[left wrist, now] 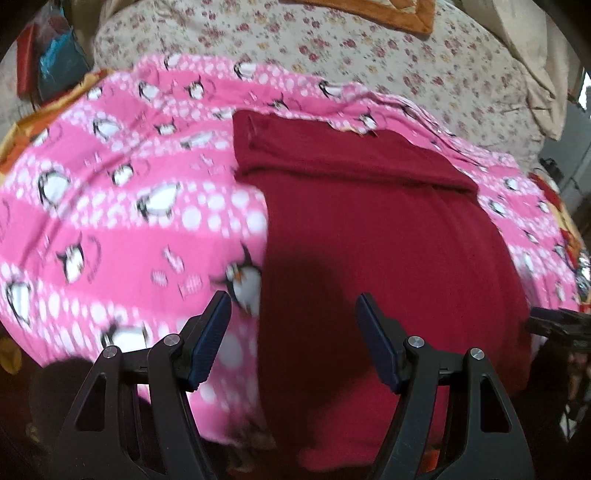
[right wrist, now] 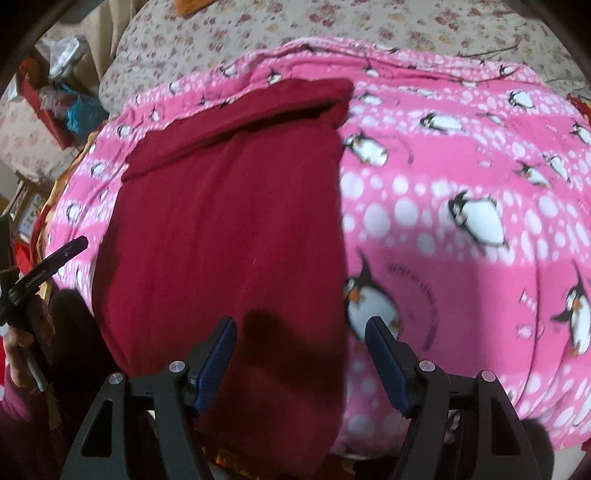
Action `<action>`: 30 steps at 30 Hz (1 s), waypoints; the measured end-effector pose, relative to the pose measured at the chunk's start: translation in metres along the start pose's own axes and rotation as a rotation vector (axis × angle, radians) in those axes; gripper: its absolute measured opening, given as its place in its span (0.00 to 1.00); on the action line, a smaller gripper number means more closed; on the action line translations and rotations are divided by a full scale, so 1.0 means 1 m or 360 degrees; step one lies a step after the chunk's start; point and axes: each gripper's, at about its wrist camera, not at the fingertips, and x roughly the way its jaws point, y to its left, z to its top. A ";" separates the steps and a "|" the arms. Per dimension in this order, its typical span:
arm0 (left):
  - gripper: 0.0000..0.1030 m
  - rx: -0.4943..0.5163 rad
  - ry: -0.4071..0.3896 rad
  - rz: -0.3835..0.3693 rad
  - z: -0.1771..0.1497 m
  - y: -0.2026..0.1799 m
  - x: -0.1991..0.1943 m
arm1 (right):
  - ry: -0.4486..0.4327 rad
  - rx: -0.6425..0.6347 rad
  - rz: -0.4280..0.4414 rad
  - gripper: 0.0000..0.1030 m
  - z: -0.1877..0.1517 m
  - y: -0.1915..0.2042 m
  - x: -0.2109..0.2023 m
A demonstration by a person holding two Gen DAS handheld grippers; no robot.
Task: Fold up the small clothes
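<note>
Left gripper (left wrist: 293,314): jaws apart, nothing between the pads, hovering over the near left edge of the garment. Right gripper (right wrist: 301,339): likewise released and empty, above the near right edge; its dark shadow falls on the cloth just ahead of the fingers. In the right wrist view the left gripper appears at 9 o'clock, held in a hand (right wrist: 22,332).

Task item: dark red garment (left wrist: 369,240), lying flat on the pink penguin blanket (left wrist: 110,203). It runs lengthwise from 6 o'clock up to about 12 o'clock in both views. Far end carries a turned-over band across its width, already doubled. Long side edges look straight; the piece appears partly folded into a narrow panel.

Handling, judged: a soft knit, light, limp, no stiffness. It will sag and drape when lifted and may drag against the fleece underneath, so a lift should clear the blanket. Not fragile, not slippery.

Grip points, judged: the two near corners, one per gripper, pinching all layers at the hem, then carrying them toward the far band. Risk: catching the blanket along with the hem.

Beyond the blanket, at 12 o'clock: a floral bedsheet (left wrist: 369,48) and an orange-bordered quilt (left wrist: 388,14). Cluttered shelf (right wrist: 55,96) at 10 o'clock, right view.
</note>
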 end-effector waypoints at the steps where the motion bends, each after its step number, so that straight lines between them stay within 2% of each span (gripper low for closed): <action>1: 0.68 -0.0001 0.0014 -0.0011 -0.004 0.001 -0.001 | 0.0003 -0.0005 0.0000 0.68 -0.003 0.001 0.001; 7: 0.68 -0.0038 0.0090 -0.0068 -0.032 0.005 -0.007 | 0.0033 -0.0021 -0.0001 0.71 -0.019 0.002 0.005; 12: 0.68 -0.0013 0.0187 -0.0065 -0.054 0.006 -0.002 | 0.0031 0.0029 0.0089 0.76 -0.026 -0.003 0.006; 17: 0.68 -0.0164 0.0394 -0.0219 -0.072 0.021 0.015 | 0.0092 -0.0001 0.0153 0.77 -0.034 0.000 0.008; 21: 0.68 -0.0225 0.0492 -0.0264 -0.078 0.025 0.026 | 0.0145 -0.0029 0.0219 0.77 -0.040 0.003 0.012; 25: 0.68 -0.0195 0.0577 -0.0329 -0.082 0.016 0.034 | 0.0175 -0.0049 0.0245 0.77 -0.042 0.005 0.014; 30: 0.68 -0.0139 0.0628 -0.0312 -0.085 0.002 0.047 | 0.0210 -0.0075 0.0301 0.77 -0.044 0.008 0.018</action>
